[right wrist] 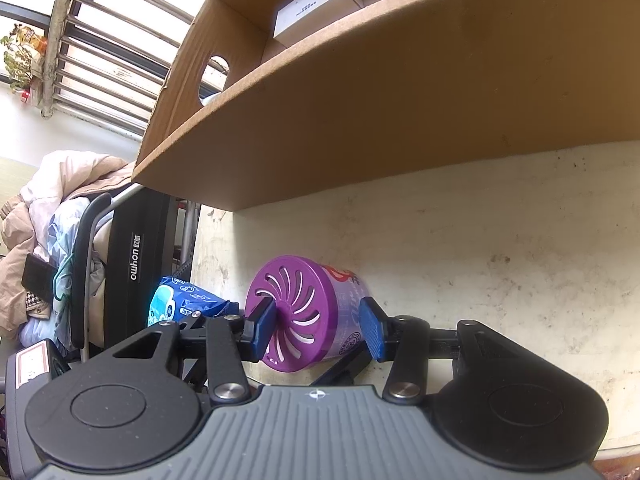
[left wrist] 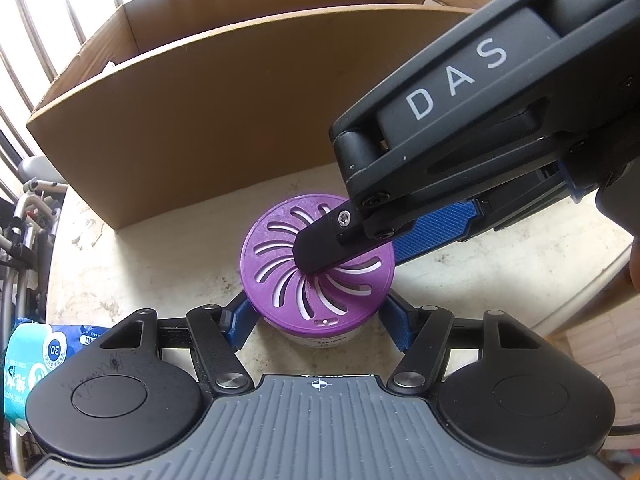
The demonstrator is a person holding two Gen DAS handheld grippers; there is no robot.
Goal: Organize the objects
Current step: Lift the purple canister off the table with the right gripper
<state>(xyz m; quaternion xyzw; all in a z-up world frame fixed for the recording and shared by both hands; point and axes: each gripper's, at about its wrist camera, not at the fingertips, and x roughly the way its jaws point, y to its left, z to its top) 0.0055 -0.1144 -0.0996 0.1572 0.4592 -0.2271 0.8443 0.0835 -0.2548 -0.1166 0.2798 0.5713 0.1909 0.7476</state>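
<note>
Pale, stained stone forms the table (left wrist: 168,276) top, with barred windows bright behind it.

Left tool (left wrist: 318,320): its blue pads sit on opposite sides of the purple air freshener (left wrist: 288,280), at the white body just under the vented lid. Both pads appear to touch the body, so it reads as gripping the canister, which stands upright on the table.

Right tool (right wrist: 316,326): it comes in over the canister from the right in the left wrist view. One black-backed finger (left wrist: 320,248) lies across the top of the lid; the other blue pad (left wrist: 436,228) is at the canister's right edge. In the right wrist view one pad (right wrist: 262,330) lies against the vented lid face near its hub and the other (right wrist: 370,330) stands at the labelled side wall. Whether both pads press cannot be told with certainty; it appears closed on the canister.

Behind the air freshener stands an open cardboard box (left wrist: 208,112), its near wall close to the canister. Inside the box, seen from the right wrist, lies a white carton (right wrist: 316,4), and a round hole (right wrist: 214,76) pierces the box's end wall.

Left of the air freshener, at the table edge, lies a blue wipes packet (right wrist: 184,304). Beyond that packet, off the table, a dark chair (right wrist: 132,256) is heaped with clothing (right wrist: 52,216).
</note>
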